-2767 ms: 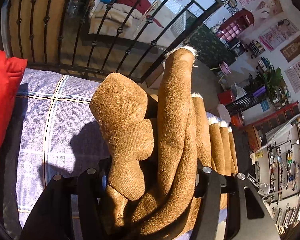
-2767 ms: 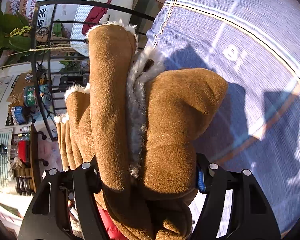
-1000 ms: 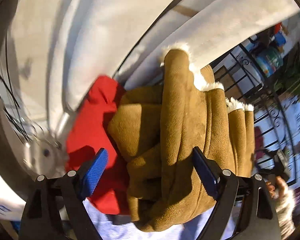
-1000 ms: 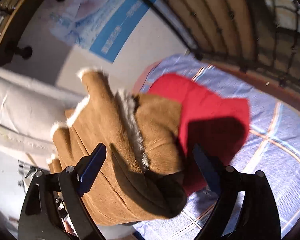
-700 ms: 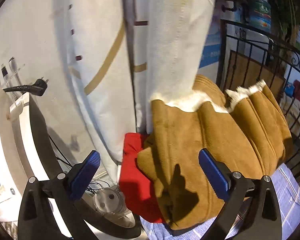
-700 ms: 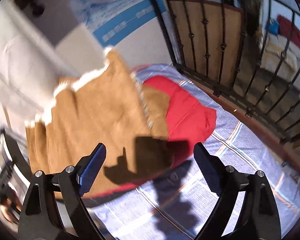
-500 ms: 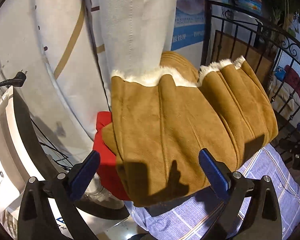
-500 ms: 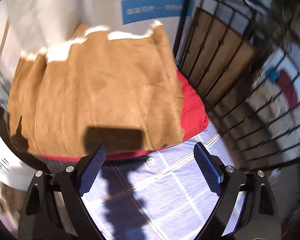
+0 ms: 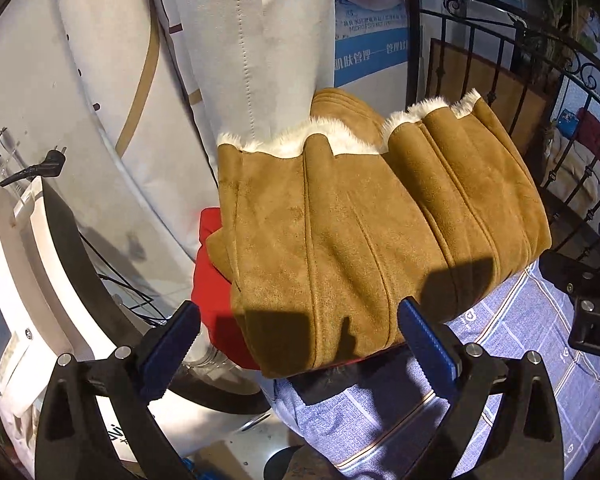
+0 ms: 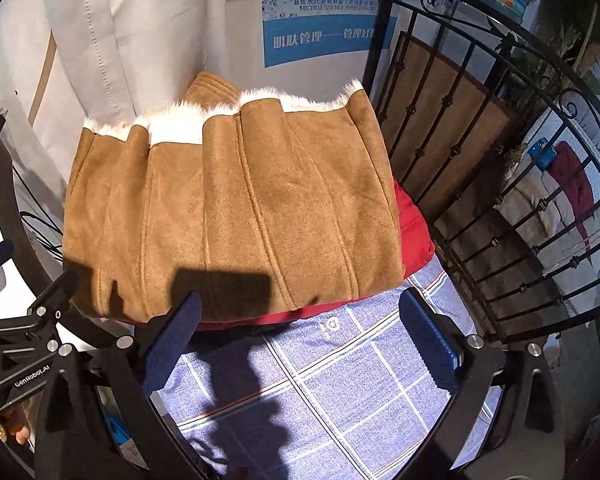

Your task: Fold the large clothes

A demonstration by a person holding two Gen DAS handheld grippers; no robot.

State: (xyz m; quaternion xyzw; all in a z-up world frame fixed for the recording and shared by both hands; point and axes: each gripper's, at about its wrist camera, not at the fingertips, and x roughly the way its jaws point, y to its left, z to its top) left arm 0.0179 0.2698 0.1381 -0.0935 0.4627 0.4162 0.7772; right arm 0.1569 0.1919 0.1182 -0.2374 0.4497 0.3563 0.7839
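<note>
A folded tan suede coat (image 9: 360, 232) with white fleece trim lies on a folded red garment (image 9: 212, 288) at the far end of the blue checked bedsheet (image 9: 520, 360). It also shows in the right wrist view (image 10: 236, 216), with the red garment (image 10: 414, 236) under it. My left gripper (image 9: 298, 344) is open and empty, just short of the coat's near edge. My right gripper (image 10: 300, 332) is open and empty, above the sheet (image 10: 340, 384) in front of the coat.
A black iron bed rail (image 10: 500, 184) curves along the right. A white hanging cloth (image 9: 256, 48) and a wall poster (image 10: 324, 12) stand behind the pile. A white appliance (image 9: 16, 280) with cables sits to the left, beyond the bed edge.
Both grippers let go of the coat and drew back. The coat now lies flat on the red garment instead of hanging bunched between the jaws.
</note>
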